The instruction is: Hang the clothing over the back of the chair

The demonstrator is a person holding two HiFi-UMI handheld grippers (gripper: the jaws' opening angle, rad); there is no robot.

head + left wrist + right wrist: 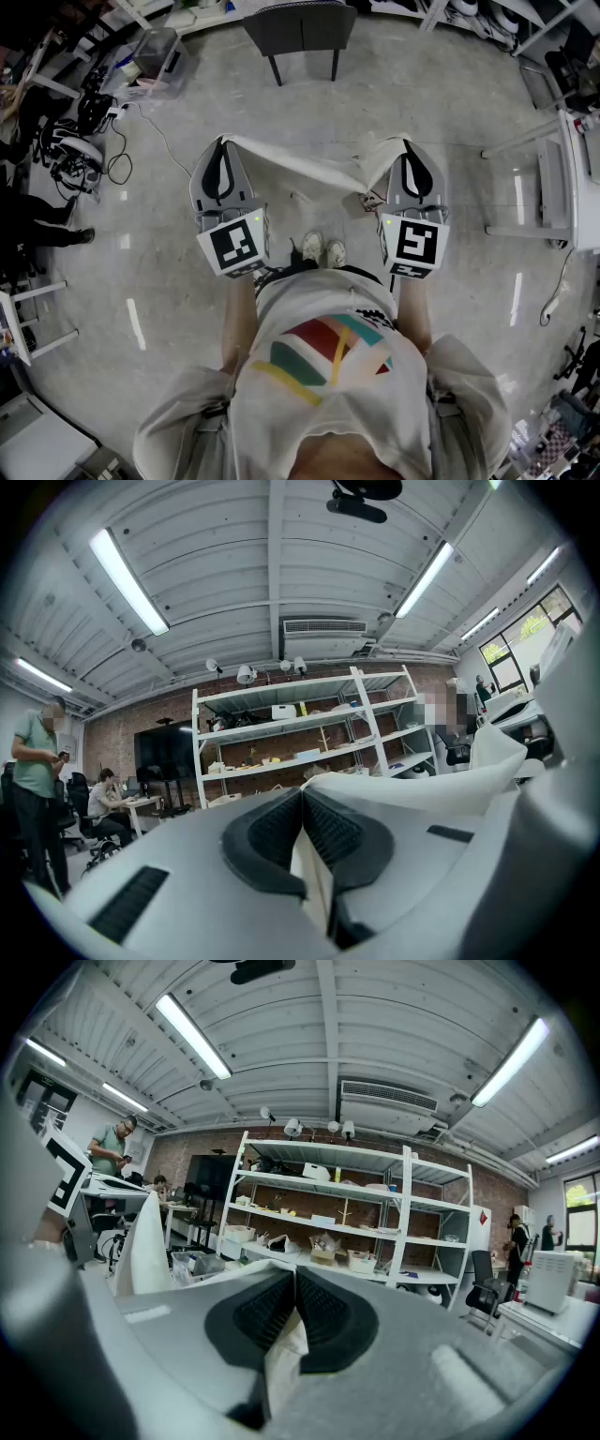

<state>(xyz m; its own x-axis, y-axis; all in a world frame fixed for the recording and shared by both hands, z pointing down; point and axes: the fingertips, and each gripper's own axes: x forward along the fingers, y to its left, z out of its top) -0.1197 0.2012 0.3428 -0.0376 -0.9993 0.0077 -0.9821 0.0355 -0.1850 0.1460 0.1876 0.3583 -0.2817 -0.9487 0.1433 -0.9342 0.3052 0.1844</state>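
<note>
A white garment (309,167) hangs stretched between my two grippers in the head view, above the floor in front of the person's feet. My left gripper (223,142) is shut on its left end, and white cloth (314,878) shows pinched between the dark pads. My right gripper (407,144) is shut on the right end, with a fold of cloth (281,1354) between its pads. The dark chair (302,28) stands ahead at the top of the head view, well apart from the garment, its back towards me.
A clear plastic bin (161,54) and cables (117,159) lie at the left. A white table frame (553,178) stands at the right. White shelving (347,1218) fills the far wall. A person (37,789) stands at the left in the left gripper view.
</note>
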